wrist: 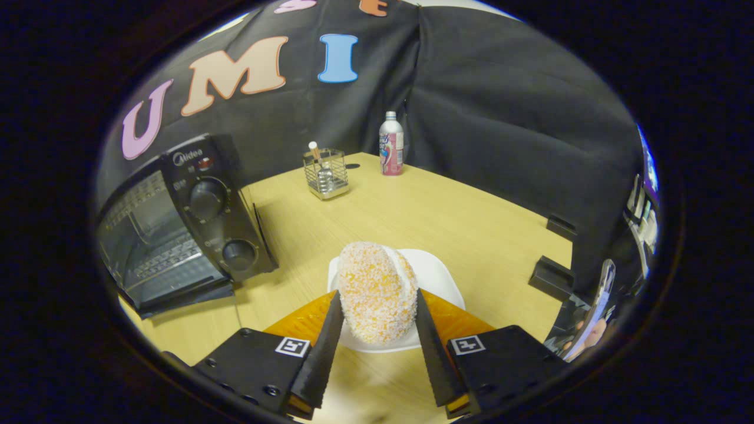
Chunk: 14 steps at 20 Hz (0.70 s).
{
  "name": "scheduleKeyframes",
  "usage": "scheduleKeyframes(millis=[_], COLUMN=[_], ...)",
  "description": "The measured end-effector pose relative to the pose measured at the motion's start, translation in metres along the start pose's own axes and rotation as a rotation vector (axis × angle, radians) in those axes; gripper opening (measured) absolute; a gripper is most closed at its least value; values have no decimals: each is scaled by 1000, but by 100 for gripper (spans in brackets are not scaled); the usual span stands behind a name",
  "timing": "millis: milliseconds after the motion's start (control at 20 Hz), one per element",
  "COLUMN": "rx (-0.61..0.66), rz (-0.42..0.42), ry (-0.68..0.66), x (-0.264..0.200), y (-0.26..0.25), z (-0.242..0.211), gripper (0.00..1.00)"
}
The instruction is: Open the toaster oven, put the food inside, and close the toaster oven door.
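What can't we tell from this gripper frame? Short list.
- Grip on the crumbed food: gripper fingers flank it, but the food's own bulk hides whether both press.
- Whether the food is lifted off the white plate: its underside is hidden.
- Toaster oven door: the glass front looks dim; open or shut is unclear.
- Wire holder contents: too small.
- Bottle label: too small.

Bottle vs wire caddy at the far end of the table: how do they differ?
The bottle is tall, slim and opaque with a printed label and white cap; the wire caddy is low, boxy and see-through. The bottle stands closed, while the caddy is open-topped and holds a small shaker. Both stand upright on the wooden table, far beyond the gripper, which is shut on the breaded food.
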<state>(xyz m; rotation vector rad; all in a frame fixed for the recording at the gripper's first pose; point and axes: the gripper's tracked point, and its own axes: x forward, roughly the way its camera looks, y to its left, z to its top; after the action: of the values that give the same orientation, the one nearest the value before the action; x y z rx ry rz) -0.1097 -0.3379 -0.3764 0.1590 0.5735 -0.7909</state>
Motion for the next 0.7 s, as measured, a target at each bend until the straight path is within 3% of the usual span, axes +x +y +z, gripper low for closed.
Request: scheduleKeyframes(millis=[400, 700], rx=[13, 105], rz=[51, 231], ry=[-28, -25], x=[-62, -98], y=[45, 128], z=[11, 17], gripper=[72, 72])
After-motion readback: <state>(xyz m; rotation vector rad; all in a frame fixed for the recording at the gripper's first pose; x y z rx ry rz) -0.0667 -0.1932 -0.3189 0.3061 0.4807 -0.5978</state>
